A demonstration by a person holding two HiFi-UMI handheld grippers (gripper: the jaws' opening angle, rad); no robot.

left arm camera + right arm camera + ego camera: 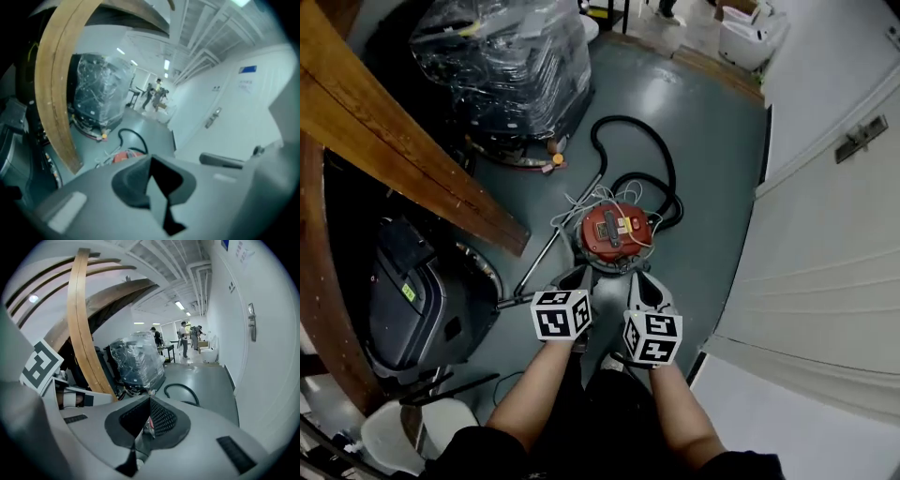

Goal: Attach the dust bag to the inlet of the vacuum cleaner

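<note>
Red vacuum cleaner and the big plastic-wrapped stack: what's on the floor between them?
Head view: mostly bare grey floor, with loose white cord by the vacuum cleaner and a small orange thing at the foot of the stack.

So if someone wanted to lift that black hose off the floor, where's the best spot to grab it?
Probably the far arc of the black hose, coming straight down and pinching across the tube. There it lies flat in an open loop with bare floor on both sides, clear of the red vacuum cleaner and the white cable around it.
</note>
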